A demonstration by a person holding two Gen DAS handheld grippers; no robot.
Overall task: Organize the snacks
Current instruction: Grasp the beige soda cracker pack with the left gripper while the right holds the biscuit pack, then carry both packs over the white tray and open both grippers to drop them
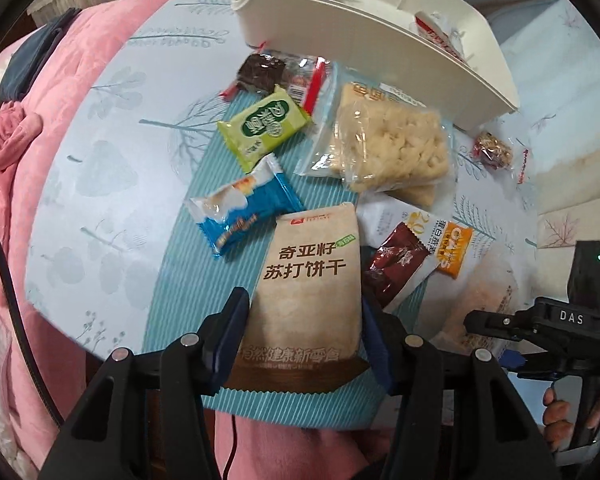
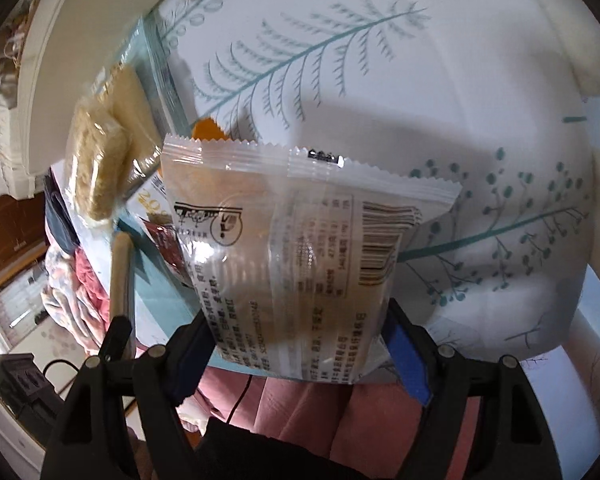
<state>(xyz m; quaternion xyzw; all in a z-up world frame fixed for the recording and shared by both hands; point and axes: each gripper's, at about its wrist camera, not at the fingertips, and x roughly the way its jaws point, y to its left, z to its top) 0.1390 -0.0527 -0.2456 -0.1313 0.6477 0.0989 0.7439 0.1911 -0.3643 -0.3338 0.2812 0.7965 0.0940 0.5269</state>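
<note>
Snack packets are lying across a blue ribbed mat; left gripper jaws are clamping a beige cracker packet, right gripper jaws a clear-backed barcoded packet.

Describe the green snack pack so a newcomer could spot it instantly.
Start at the white bin at the table's far side, then drop to the teal ribbed mat before it. The green snack pack lies at the mat's far end, the only lime-green wrapper.
</note>
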